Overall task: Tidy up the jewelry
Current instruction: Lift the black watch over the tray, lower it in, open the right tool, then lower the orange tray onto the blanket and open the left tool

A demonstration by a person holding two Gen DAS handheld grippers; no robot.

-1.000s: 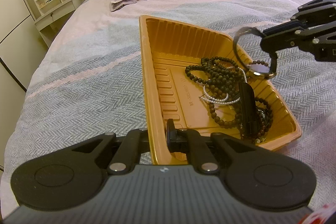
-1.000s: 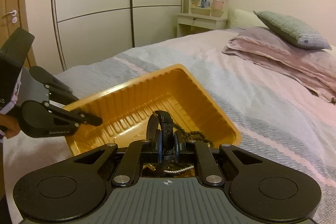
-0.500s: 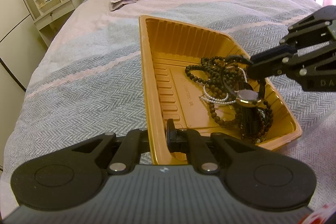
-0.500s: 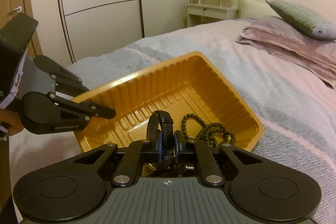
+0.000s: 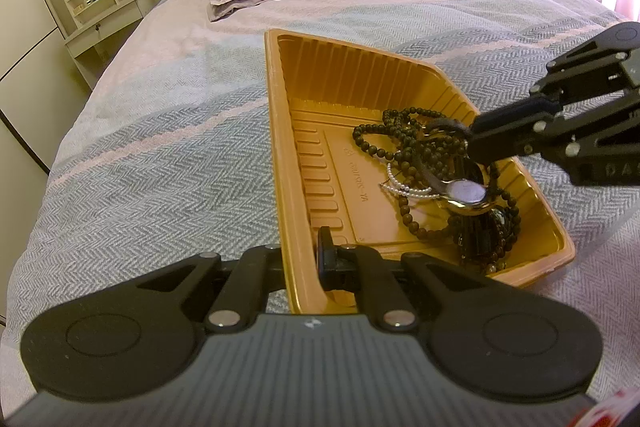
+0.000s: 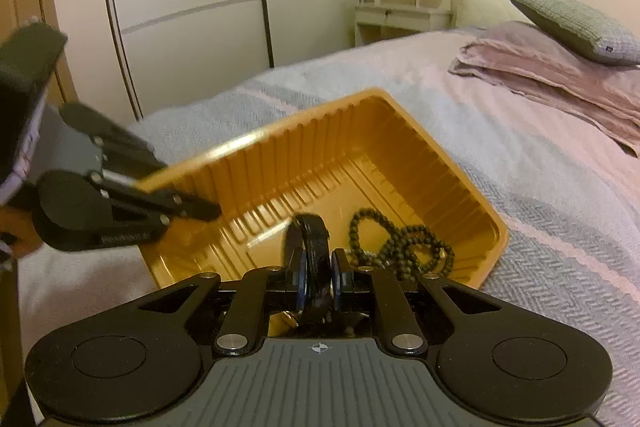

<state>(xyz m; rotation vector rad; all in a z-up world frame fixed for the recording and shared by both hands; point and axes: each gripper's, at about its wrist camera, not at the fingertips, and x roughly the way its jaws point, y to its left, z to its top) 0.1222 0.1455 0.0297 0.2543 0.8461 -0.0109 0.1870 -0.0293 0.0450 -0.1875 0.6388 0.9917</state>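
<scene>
My right gripper (image 5: 476, 143) reaches in from frame right, clamping the watch (image 5: 464, 191) strap; left gripper (image 5: 304, 263) pinches the tray (image 5: 280, 131) rim at bottom centre.

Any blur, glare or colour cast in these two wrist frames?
Left wrist view: sharp, daylight blown out at the window top right, watch face catches a pale sheen, fisheye bends the wardrobe lines. Right wrist view: warmer and dimmer, motion blur smears the left gripper and the near tray rim; bed and pillows stay fairly crisp.
</scene>
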